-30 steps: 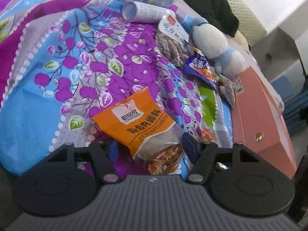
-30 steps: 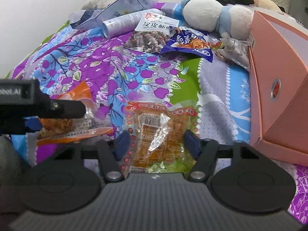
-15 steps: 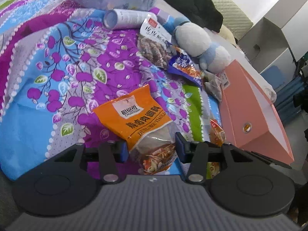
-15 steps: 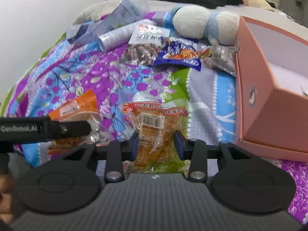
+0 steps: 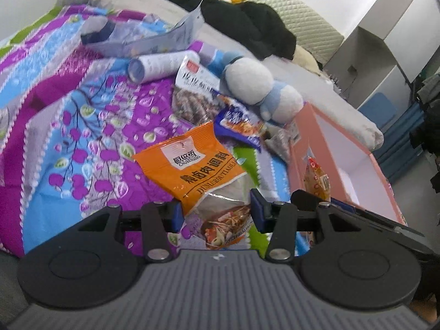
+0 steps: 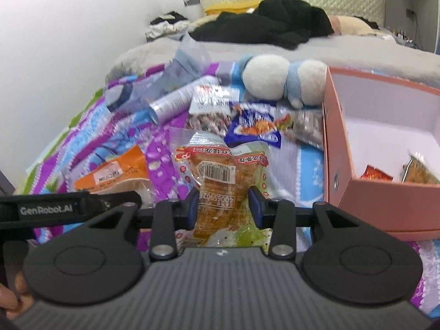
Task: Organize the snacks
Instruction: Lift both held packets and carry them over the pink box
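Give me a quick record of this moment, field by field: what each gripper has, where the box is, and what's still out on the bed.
left gripper: fingers closed on orange seasoning packet, lifted off the bedspread
right gripper: fingers closed on clear chicken-foot snack pack, also lifted
pink box: open, on the right, already holding a few packets
still on bedspread: blue snack bag, white-label dried snack bag, tube, plush toy

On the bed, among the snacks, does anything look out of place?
Yes. A white and blue plush toy lies among the snack packets, beside the pink box; it is no snack. A spray can lies on its side there too.
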`<action>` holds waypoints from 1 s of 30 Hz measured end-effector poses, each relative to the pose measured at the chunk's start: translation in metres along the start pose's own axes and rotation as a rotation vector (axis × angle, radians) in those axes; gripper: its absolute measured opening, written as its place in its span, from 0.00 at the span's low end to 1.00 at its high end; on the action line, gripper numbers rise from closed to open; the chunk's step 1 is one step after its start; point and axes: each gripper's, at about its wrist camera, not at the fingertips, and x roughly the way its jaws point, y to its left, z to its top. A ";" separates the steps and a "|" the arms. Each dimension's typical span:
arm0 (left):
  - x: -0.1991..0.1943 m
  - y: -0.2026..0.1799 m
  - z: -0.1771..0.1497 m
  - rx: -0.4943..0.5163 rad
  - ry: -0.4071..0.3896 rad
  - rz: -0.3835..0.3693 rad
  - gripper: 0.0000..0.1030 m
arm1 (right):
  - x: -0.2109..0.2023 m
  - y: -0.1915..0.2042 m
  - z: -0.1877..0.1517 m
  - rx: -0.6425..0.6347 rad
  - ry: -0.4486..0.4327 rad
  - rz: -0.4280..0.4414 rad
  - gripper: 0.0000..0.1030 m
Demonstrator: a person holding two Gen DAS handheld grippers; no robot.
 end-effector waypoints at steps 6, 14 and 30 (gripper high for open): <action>-0.019 -0.019 0.018 0.056 -0.023 -0.017 0.51 | -0.018 0.004 0.012 0.023 -0.055 -0.002 0.40; -0.031 -0.041 0.035 0.136 -0.040 -0.052 0.51 | -0.037 0.004 0.022 0.056 -0.112 -0.013 0.40; -0.009 -0.106 0.020 0.256 0.027 -0.212 0.51 | -0.081 -0.041 0.010 0.152 -0.181 -0.155 0.40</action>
